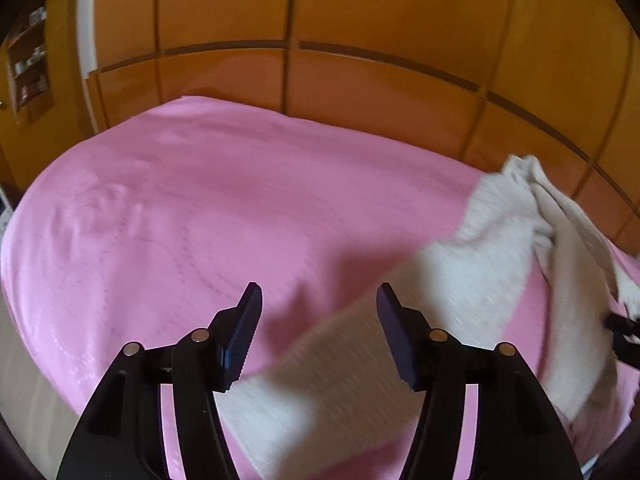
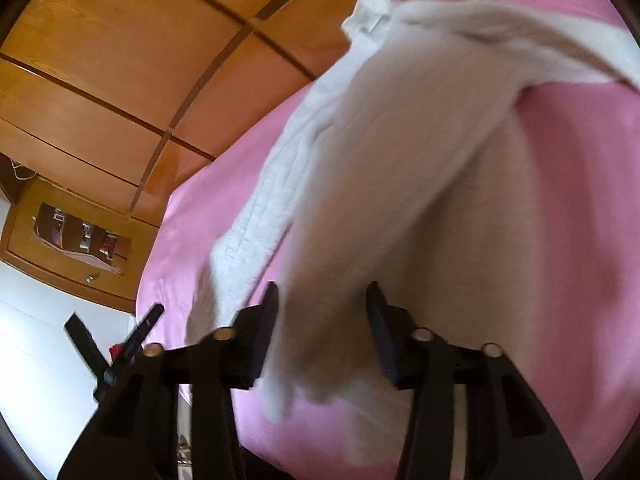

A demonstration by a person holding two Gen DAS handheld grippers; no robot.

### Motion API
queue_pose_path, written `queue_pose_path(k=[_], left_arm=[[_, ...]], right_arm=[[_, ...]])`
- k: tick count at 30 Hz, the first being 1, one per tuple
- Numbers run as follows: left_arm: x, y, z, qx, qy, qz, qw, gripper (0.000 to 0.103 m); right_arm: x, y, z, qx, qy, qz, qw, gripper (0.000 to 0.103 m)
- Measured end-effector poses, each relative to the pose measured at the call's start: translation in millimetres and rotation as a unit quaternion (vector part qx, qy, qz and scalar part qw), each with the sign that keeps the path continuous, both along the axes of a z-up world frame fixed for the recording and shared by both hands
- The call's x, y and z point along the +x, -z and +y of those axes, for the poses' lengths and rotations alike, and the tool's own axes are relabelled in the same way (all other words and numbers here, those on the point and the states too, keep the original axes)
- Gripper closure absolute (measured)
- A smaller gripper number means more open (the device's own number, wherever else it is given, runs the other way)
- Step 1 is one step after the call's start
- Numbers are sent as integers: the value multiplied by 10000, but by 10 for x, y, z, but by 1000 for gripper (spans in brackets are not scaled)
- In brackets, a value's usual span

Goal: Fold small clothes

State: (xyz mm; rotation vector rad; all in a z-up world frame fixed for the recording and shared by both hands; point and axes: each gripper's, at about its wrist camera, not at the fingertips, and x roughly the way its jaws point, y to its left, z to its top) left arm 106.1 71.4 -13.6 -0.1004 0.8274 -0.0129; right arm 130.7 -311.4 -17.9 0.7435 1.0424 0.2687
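Observation:
A white knitted garment (image 1: pixel 460 280) lies crumpled on a pink bedspread (image 1: pixel 200 208). In the left wrist view it runs from the right side down between my fingers. My left gripper (image 1: pixel 319 294) is open above the garment's lower end, holding nothing. In the right wrist view the garment (image 2: pixel 392 168) fills the middle and drapes down between the fingers of my right gripper (image 2: pixel 322 294), which is open with the cloth loose in the gap. My left gripper (image 2: pixel 116 340) shows at the lower left there. The bedspread (image 2: pixel 580 200) shows beside the cloth.
Orange wooden wardrobe doors (image 1: pixel 360 20) stand behind the bed. A wooden shelf unit (image 1: pixel 28 60) with small items is at the far left. In the right wrist view a wooden cabinet (image 2: pixel 80 240) and white floor (image 2: pixel 40 360) lie left of the bed.

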Motion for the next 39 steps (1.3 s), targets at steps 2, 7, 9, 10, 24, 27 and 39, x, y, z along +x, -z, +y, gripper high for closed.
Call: queue_pose_path(k=[2, 7, 9, 10, 24, 27, 39], left_arm=[[-60, 2, -69, -84, 128, -14, 9999, 44], [-200, 70, -240, -435, 622, 85, 9971, 44], [-233, 123, -374, -709, 919, 216, 9930, 44], [-242, 150, -455, -804, 1079, 277, 9905, 44], [-18, 483, -1682, -2176, 2453, 1325, 9354, 51], [61, 539, -1910, -2406, 2597, 1512, 9229, 51], [50, 248, -1576, -2188, 2440, 991, 9396, 101]], right_arm=[[33, -57, 72, -339, 128, -114, 9993, 82], [-173, -359, -305, -873, 619, -465, 9932, 98], [-297, -533, -460, -1311, 738, -645, 9865, 98], [-351, -590, -558, -1476, 788, -684, 9835, 98], [-565, -87, -1865, -2653, 1850, 301, 9458, 98], [-476, 54, -1845, -2642, 1721, 403, 9481, 98], [-683, -476, -1722, -2534, 1399, -248, 9569, 98]])
